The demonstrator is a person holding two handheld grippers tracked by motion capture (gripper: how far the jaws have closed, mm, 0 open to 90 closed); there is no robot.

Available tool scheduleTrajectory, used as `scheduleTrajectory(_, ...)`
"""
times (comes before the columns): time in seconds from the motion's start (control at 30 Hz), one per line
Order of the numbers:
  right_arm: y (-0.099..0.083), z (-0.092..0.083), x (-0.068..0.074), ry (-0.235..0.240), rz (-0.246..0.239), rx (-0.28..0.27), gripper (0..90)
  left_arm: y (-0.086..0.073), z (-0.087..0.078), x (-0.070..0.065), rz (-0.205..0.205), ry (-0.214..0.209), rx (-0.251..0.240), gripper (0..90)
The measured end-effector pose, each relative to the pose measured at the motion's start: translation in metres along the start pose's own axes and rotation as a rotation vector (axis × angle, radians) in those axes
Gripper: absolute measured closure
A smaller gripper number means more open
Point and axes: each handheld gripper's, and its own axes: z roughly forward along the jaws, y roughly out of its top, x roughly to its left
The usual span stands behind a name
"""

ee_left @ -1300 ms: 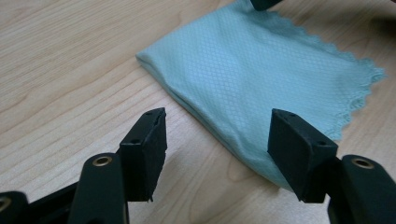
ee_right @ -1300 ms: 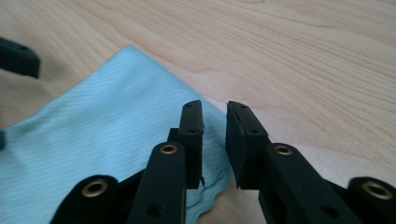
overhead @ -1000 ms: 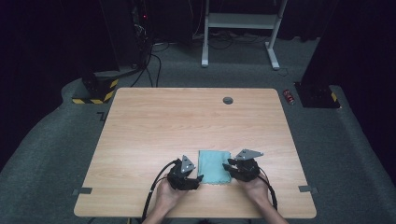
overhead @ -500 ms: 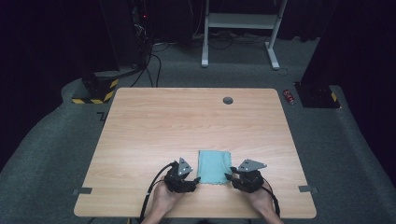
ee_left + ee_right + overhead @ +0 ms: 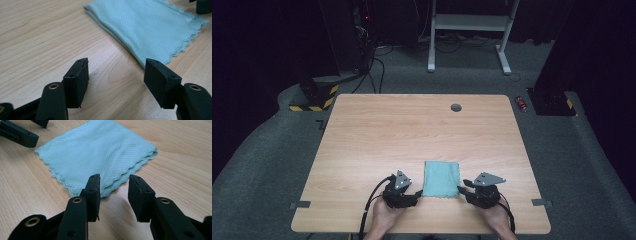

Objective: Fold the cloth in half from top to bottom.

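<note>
Cloth [image 5: 441, 178], folded, pale green, scallop-edged: it lies flat on the wooden table [image 5: 412, 130], towards the near edge and a little right of that edge's middle. All places below are given from the cloth. Your left gripper [image 5: 414, 192] sits just beside its near left corner; in the left gripper view [image 5: 116, 75] the jaws stand wide apart over bare wood, nothing between them, the cloth's [image 5: 147, 27] folded edge running just ahead and to the right. Your right gripper [image 5: 464, 188] sits just beside the near right corner; in the right gripper view [image 5: 113, 192] its jaws are parted and have just been opening, with nothing between them, and the cloth's [image 5: 100, 152] layered corner lies just beyond the tips. Farther off, near the far edge, a small dark round grommet [image 5: 456, 107] is set in the table.
</note>
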Motion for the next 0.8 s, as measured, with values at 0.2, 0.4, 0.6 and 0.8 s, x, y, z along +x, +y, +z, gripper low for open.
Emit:
scheduleTrajectory(0.2,-0.006,-0.013,-0.018,-0.041,0.091,-0.035,61.1,-0.001,-0.014,0.020,-0.066,0.039,-0.042,36.7)
scheduleTrajectory(0.4,-0.015,-0.026,-0.037,-0.096,0.142,-0.048,59.7,-0.004,-0.026,0.036,-0.126,0.074,-0.080,36.7)
scheduleTrajectory(0.6,-0.019,-0.034,-0.048,-0.127,0.175,-0.052,58.6,-0.008,-0.033,0.050,-0.167,0.105,-0.082,36.8)
scheduleTrajectory(0.8,-0.023,-0.038,-0.056,-0.158,0.206,-0.037,57.1,-0.015,-0.036,0.064,-0.213,0.150,-0.074,36.7)
